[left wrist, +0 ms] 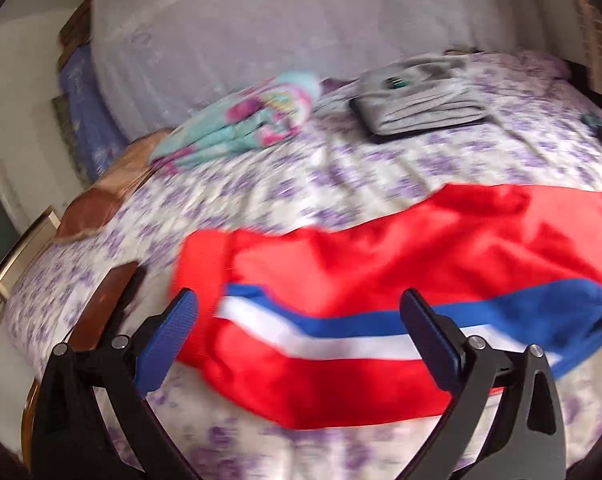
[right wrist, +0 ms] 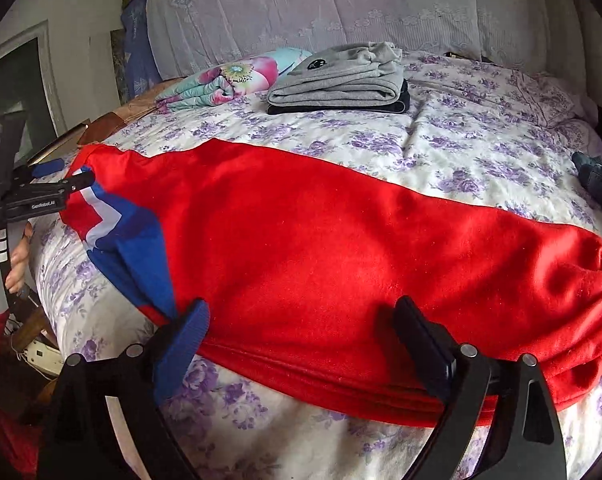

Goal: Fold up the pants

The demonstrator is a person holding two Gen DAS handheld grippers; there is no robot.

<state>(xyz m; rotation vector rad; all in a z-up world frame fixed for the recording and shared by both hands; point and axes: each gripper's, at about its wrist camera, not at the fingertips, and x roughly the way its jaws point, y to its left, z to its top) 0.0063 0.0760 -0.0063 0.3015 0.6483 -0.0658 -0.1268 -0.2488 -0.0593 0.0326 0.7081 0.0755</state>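
Red pants [right wrist: 321, 232] with a blue and white stripe lie lengthwise across the bed, folded leg on leg. In the left wrist view the cuff end of the pants [left wrist: 341, 280] lies just ahead of my open left gripper [left wrist: 297, 312], which holds nothing. That view is blurred. My left gripper also shows in the right wrist view [right wrist: 57, 180], at the cuff end. My right gripper [right wrist: 301, 320] is open, its fingers hovering at the near edge of the pants around the middle, holding nothing.
The bed has a purple-flowered sheet [right wrist: 441, 152]. A folded grey and black stack of clothes [right wrist: 341, 84] and a folded floral blanket [right wrist: 221, 80] lie at the far side. A dark garment [right wrist: 601, 184] lies at the right edge. Wooden bed frame [left wrist: 105, 300] at left.
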